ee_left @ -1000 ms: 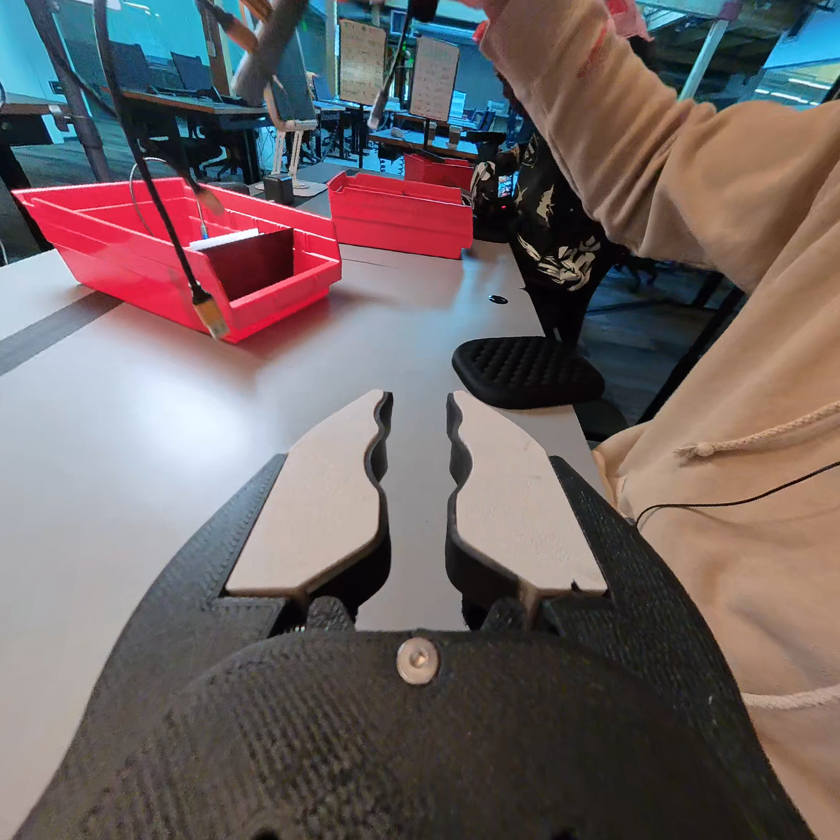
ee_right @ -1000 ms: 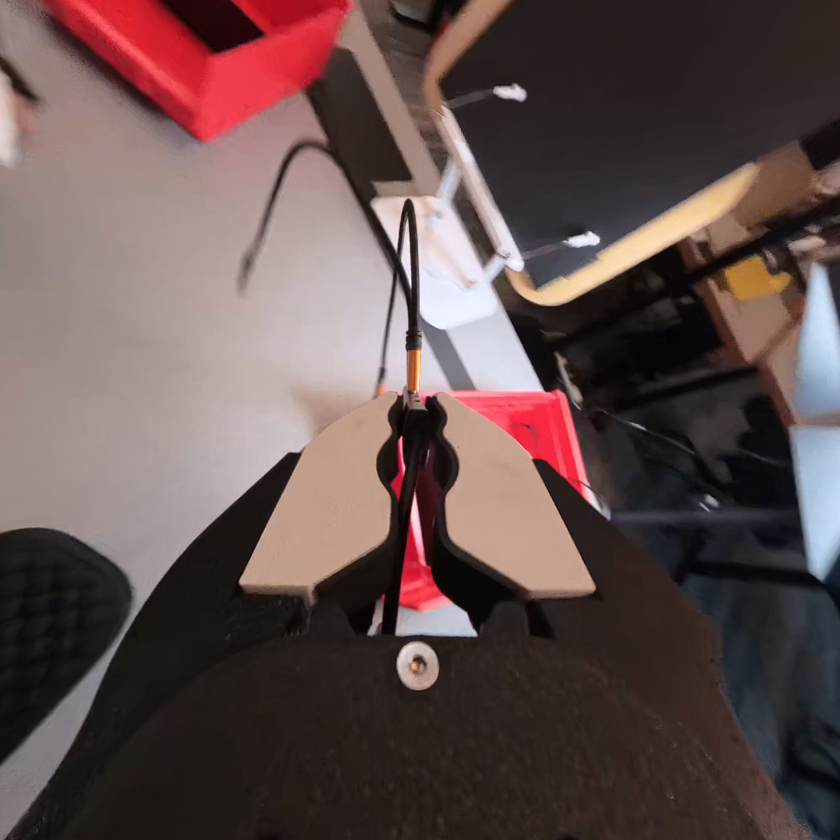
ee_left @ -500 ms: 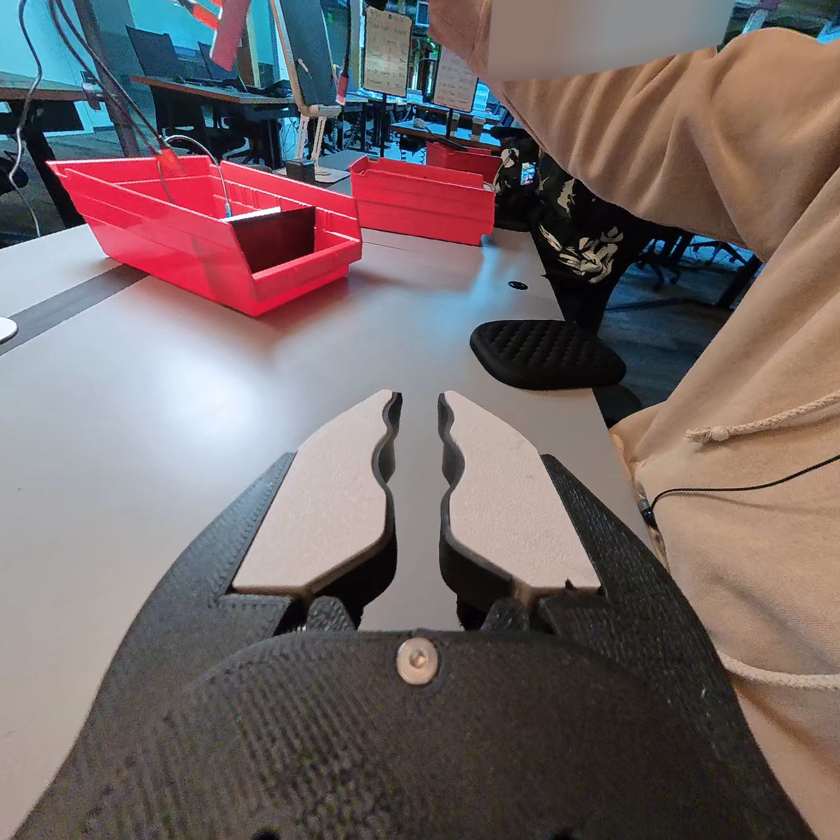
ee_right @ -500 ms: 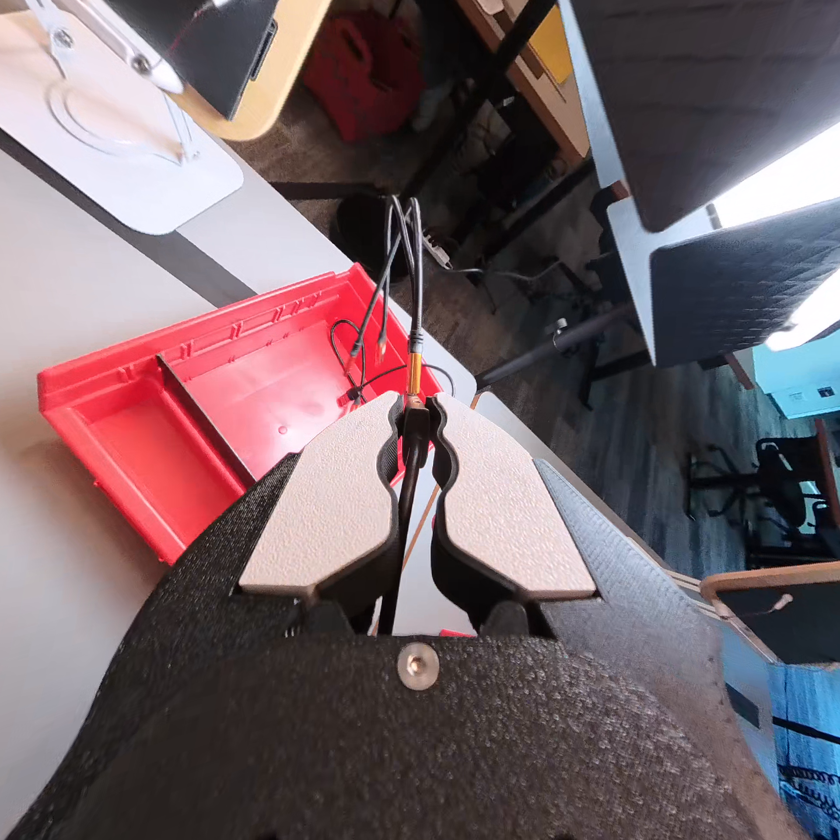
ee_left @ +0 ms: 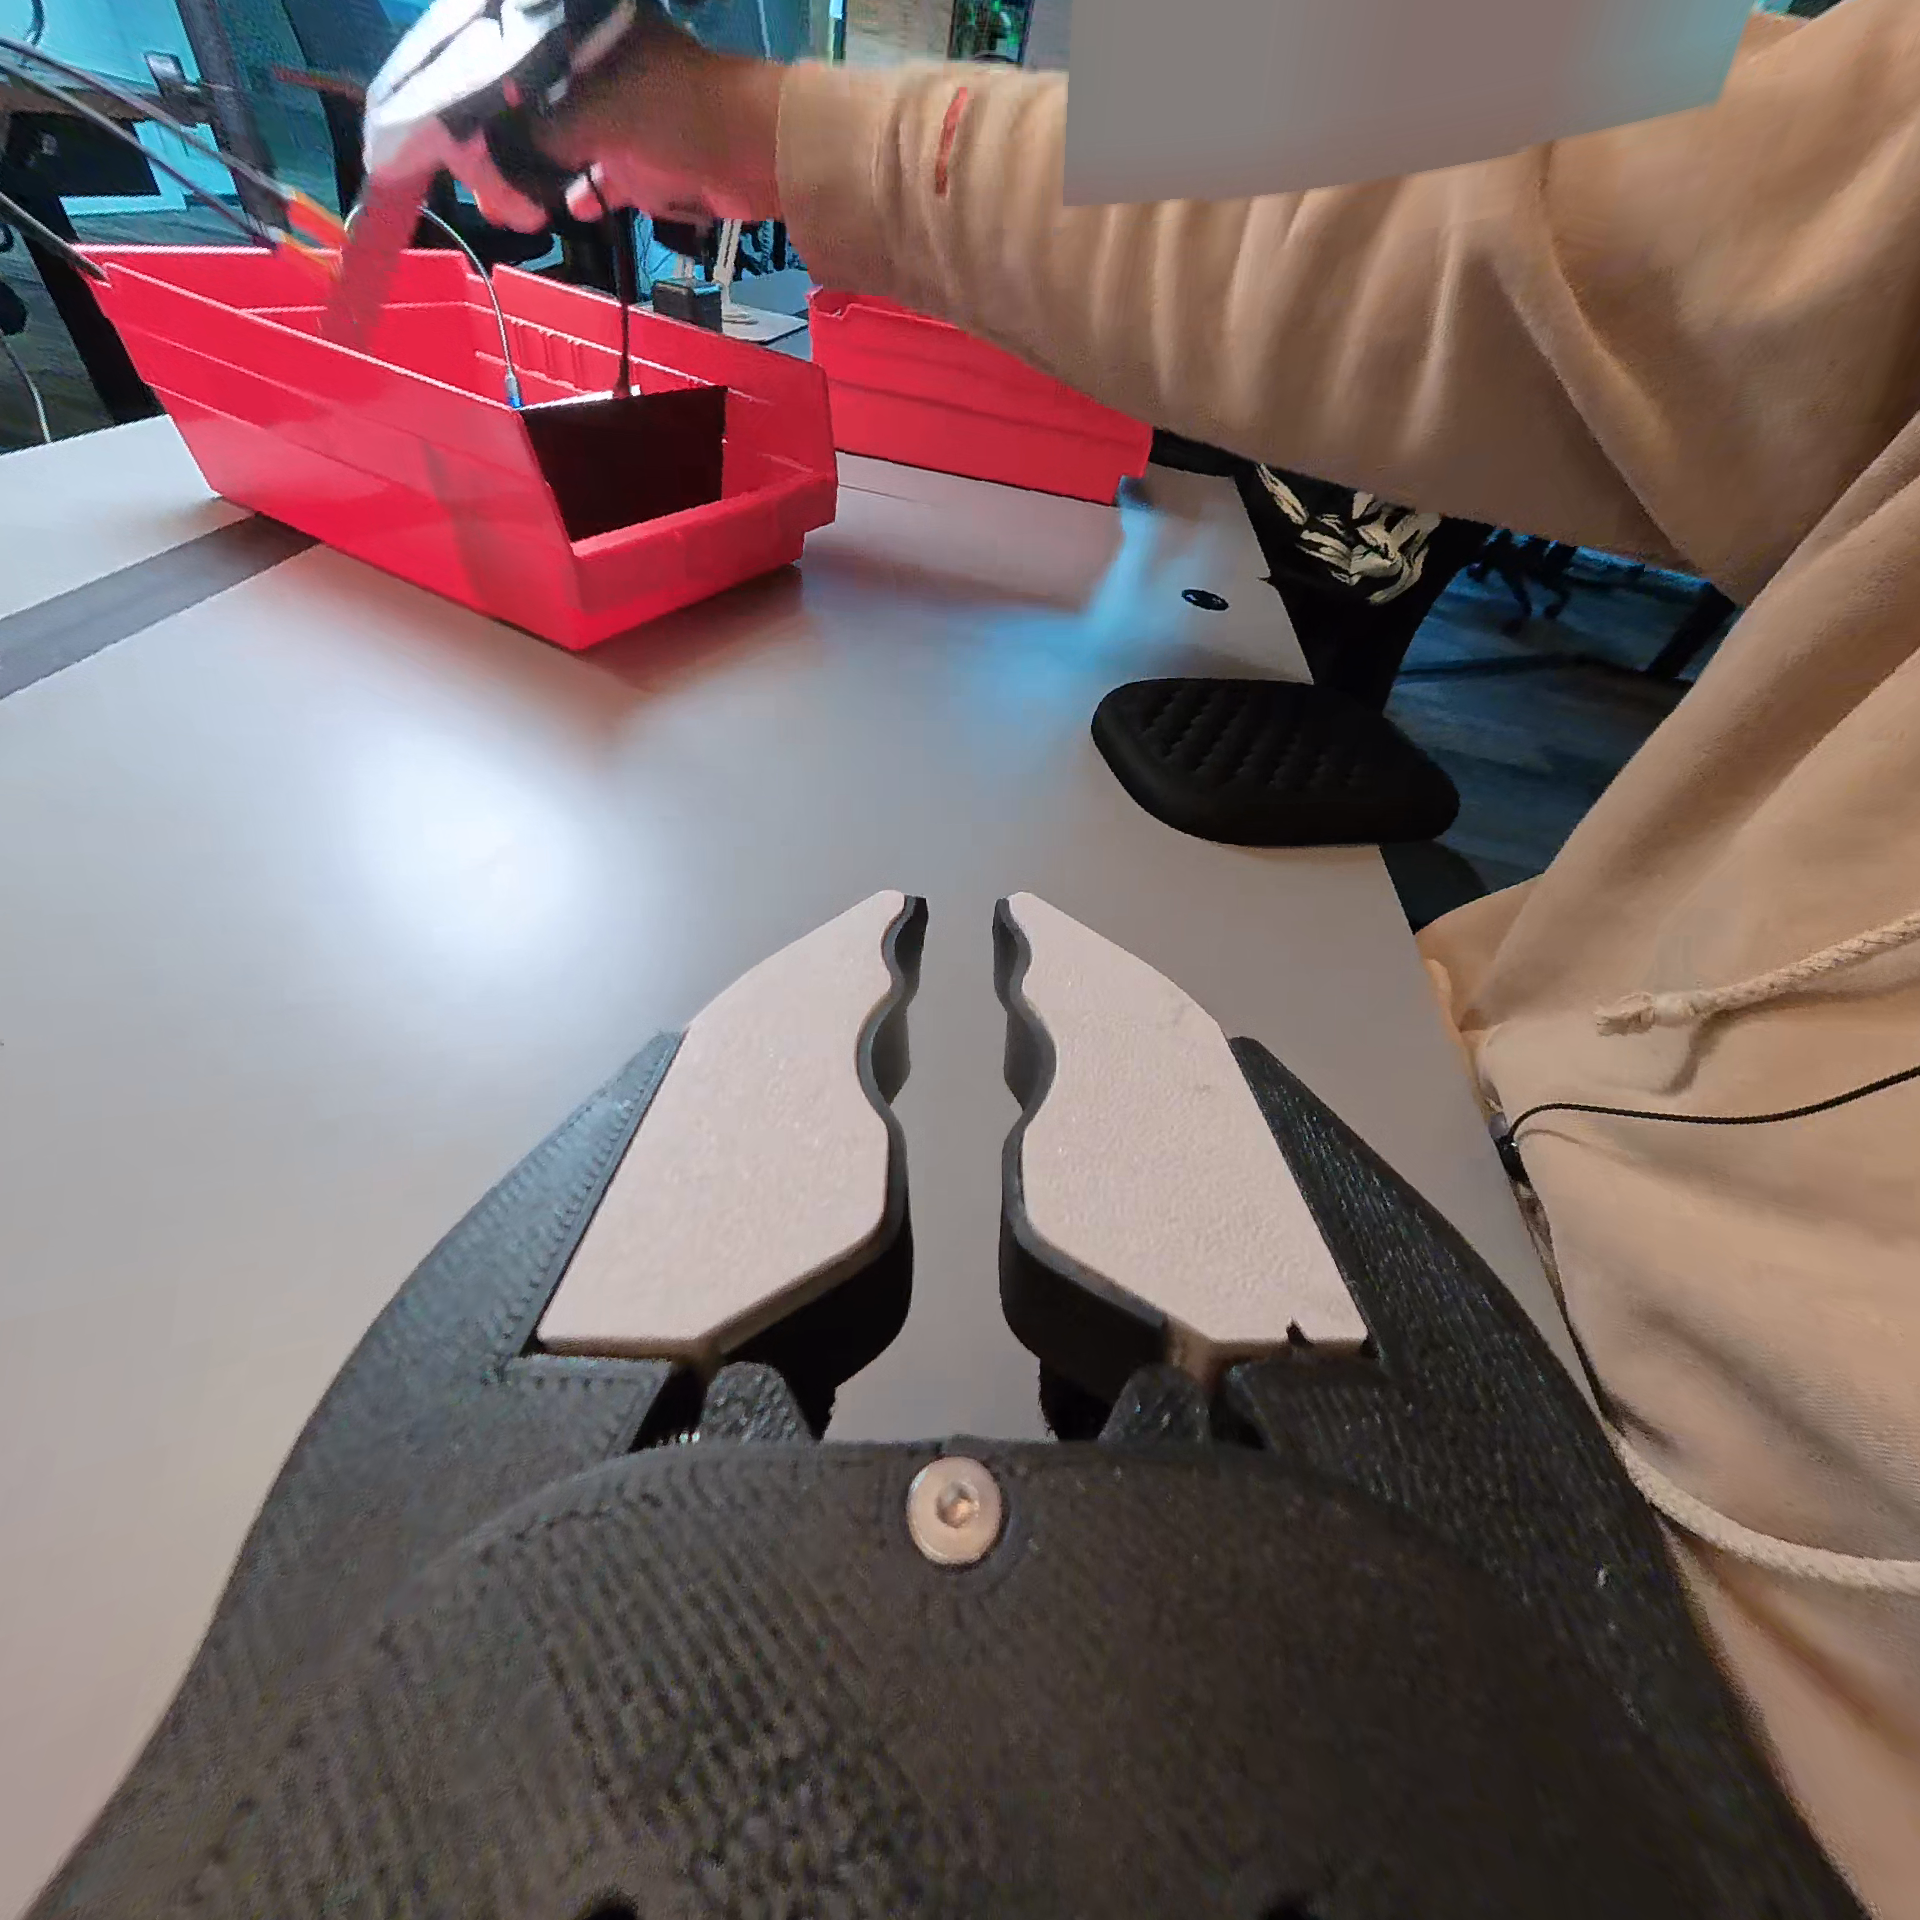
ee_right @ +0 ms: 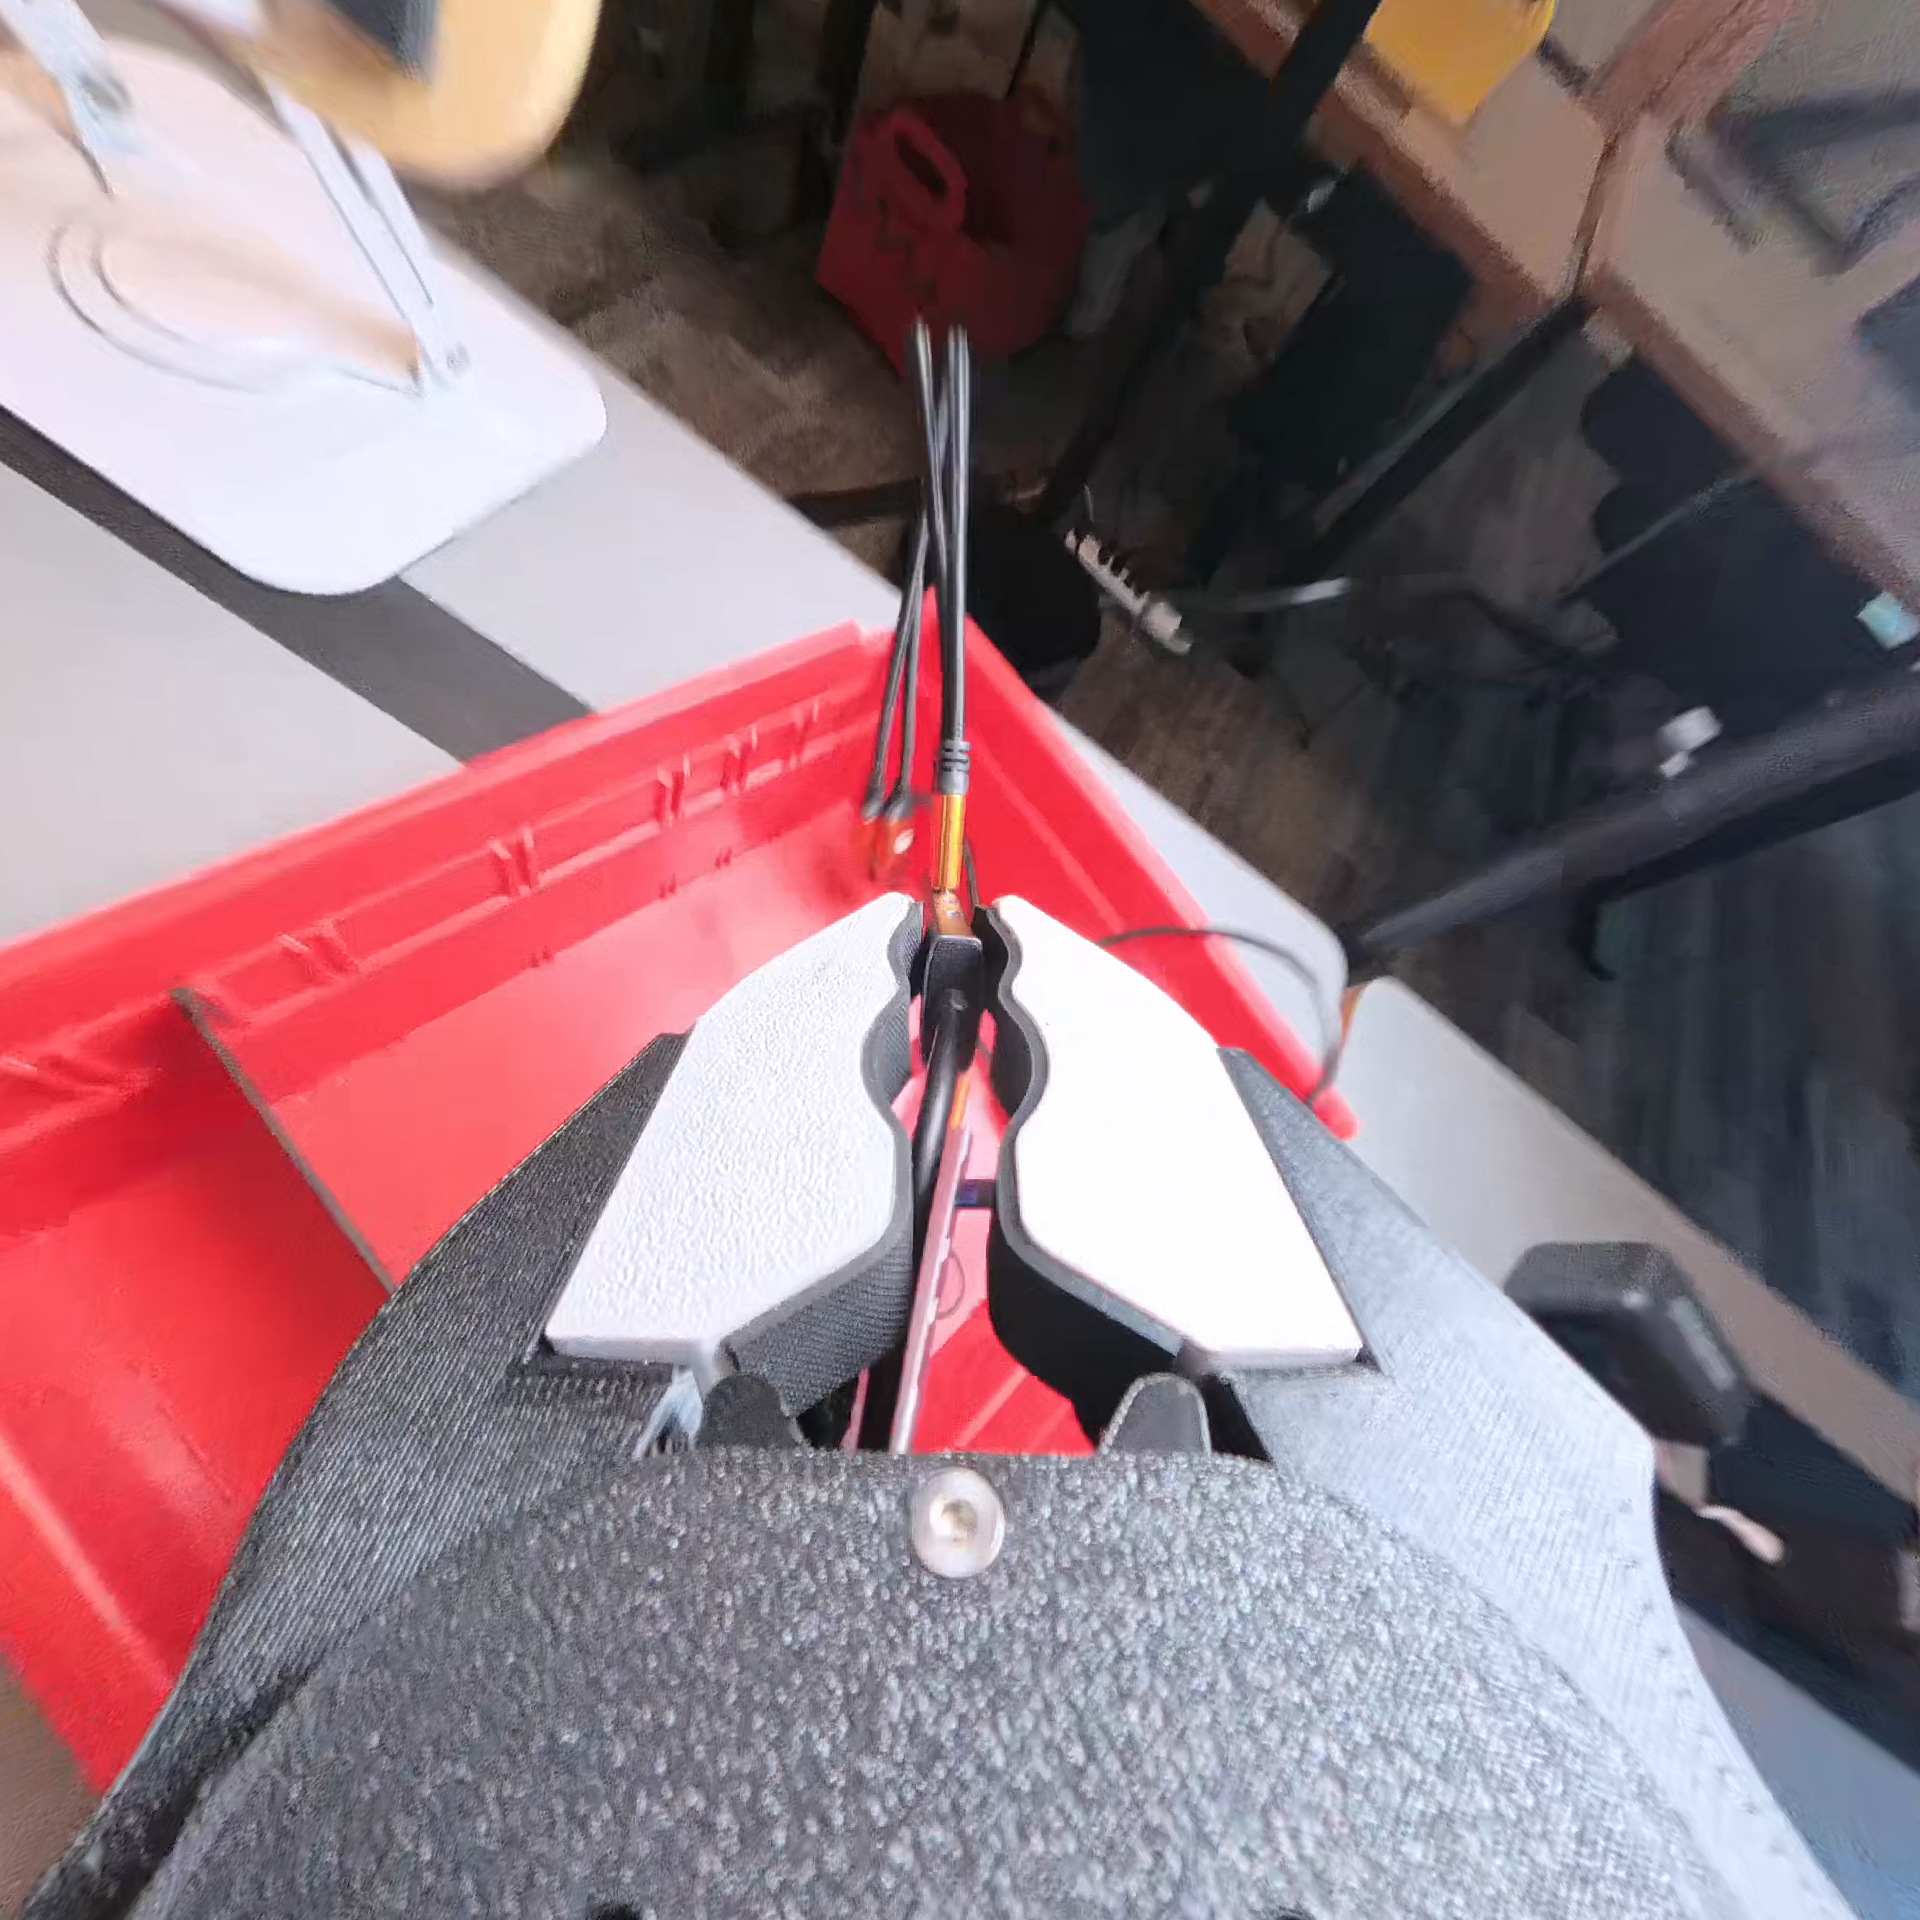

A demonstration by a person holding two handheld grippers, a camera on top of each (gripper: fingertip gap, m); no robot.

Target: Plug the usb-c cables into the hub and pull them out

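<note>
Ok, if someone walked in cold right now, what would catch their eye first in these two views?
Probably the big red plastic bin on the grey table, with the right gripper over it, jaws shut on a black cable with a gold connector whose thin leads hang over the bin's far corner. Next, the empty left gripper low over bare table, jaws slightly apart, beside a beige hoodie sleeve reaching across.

Left gripper point(ee_left: 959, 914) sits low and level, its two fingers parted by a narrow gap, nothing between them. Right gripper point(ee_right: 951, 914) is up high, angled downward, fingers pinched tight. The right hand point(ee_left: 623, 125) looks wrapped around its handle, though that's blurred.
</note>
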